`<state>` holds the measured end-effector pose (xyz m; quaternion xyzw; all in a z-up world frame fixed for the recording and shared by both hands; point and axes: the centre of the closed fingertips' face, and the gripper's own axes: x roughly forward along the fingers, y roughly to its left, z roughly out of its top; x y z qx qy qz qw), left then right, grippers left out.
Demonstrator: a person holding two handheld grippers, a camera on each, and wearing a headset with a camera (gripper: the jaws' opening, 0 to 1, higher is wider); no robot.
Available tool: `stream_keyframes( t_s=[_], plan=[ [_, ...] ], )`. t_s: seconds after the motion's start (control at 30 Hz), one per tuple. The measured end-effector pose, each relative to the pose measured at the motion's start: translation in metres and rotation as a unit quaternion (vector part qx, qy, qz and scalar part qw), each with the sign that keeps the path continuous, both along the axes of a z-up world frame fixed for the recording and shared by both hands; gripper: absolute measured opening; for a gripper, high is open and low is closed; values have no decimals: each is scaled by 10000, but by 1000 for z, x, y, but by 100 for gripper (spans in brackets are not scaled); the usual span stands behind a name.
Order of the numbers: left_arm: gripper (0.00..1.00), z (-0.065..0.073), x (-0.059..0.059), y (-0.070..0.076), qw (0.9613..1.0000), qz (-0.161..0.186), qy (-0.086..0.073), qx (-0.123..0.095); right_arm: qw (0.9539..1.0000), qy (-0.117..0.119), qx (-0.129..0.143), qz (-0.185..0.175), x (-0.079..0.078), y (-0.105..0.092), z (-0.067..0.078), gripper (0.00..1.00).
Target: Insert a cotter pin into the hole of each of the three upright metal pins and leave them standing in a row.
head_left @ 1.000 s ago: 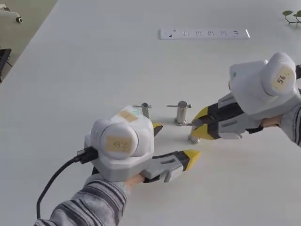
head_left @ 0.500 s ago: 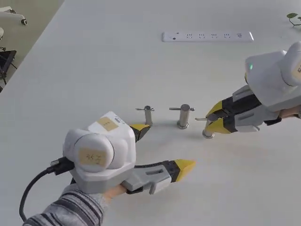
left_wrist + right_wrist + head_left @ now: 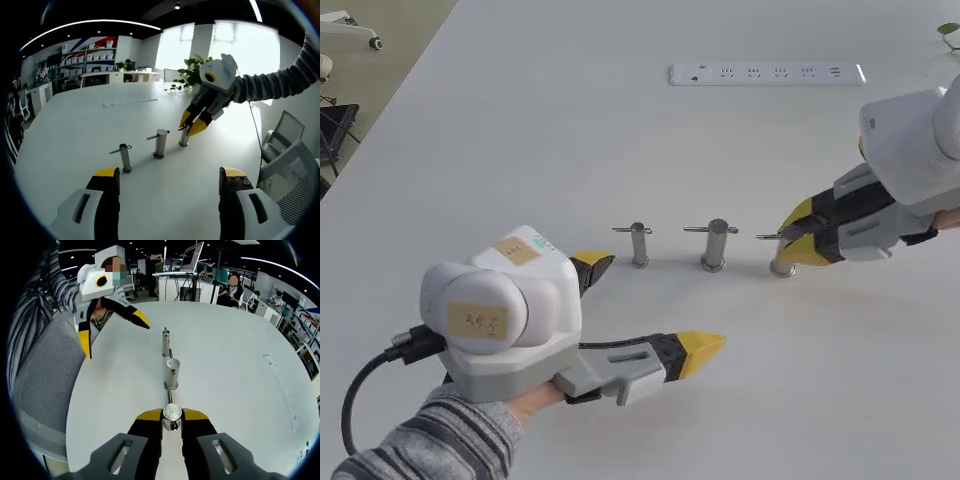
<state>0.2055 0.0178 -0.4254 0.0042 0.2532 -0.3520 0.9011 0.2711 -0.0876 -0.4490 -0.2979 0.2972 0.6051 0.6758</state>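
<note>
Three upright metal pins stand in a row on the white table: the left pin (image 3: 640, 246) (image 3: 125, 159) and the middle pin (image 3: 716, 246) (image 3: 160, 144) each carry a thin cotter pin (image 3: 630, 230) across the top. My right gripper (image 3: 795, 238) (image 3: 192, 125) is shut on the head of the right pin (image 3: 781, 266) (image 3: 172, 412), and a cotter pin (image 3: 768, 237) sticks out to its left. My left gripper (image 3: 650, 305) (image 3: 169, 175) stands wide open, a short way in front of the left pin, holding nothing.
A white power strip (image 3: 767, 73) (image 3: 131, 101) lies at the far side of the table. Office chairs (image 3: 287, 150) stand beside the table. The table edge runs along the left (image 3: 380, 130).
My left gripper has drawn back from the left pin, which now stands in full view. The right gripper has stayed on the right pin. The camera has shifted.
</note>
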Motion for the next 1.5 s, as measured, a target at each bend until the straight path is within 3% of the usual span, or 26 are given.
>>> stream_keyframes(
  t_s=[0.47, 1.0, 1.2, 1.23, 1.3, 1.4, 1.5],
  plan=[
    [90, 4, 6, 16, 9996, 269, -7, 26, 10000, 17, -15, -51, 10, -2, -5, 8],
    [91, 8, 11, 24, 9992, 385, -71, 78, 9998, 181, 13, 30, 14, -5, -8, 9],
    [91, 7, 10, 22, 9994, 343, -60, 81, 9999, 123, -34, 53, 13, -6, -9, 9],
    [91, 7, 10, 21, 9994, 336, -68, 90, 9999, 56, -121, 94, 13, -7, -11, 9],
    [91, 7, 9, 21, 9994, 336, -57, 100, 9980, -140, -543, 278, 13, -14, -21, 9],
    [91, 7, 9, 22, 9993, 344, -50, 115, 9992, -112, -340, 169, 12, -9, -25, 9],
    [91, 7, 9, 24, 9993, 360, -44, 126, 9994, -117, -311, 110, 11, -8, -23, 10]
  ],
)
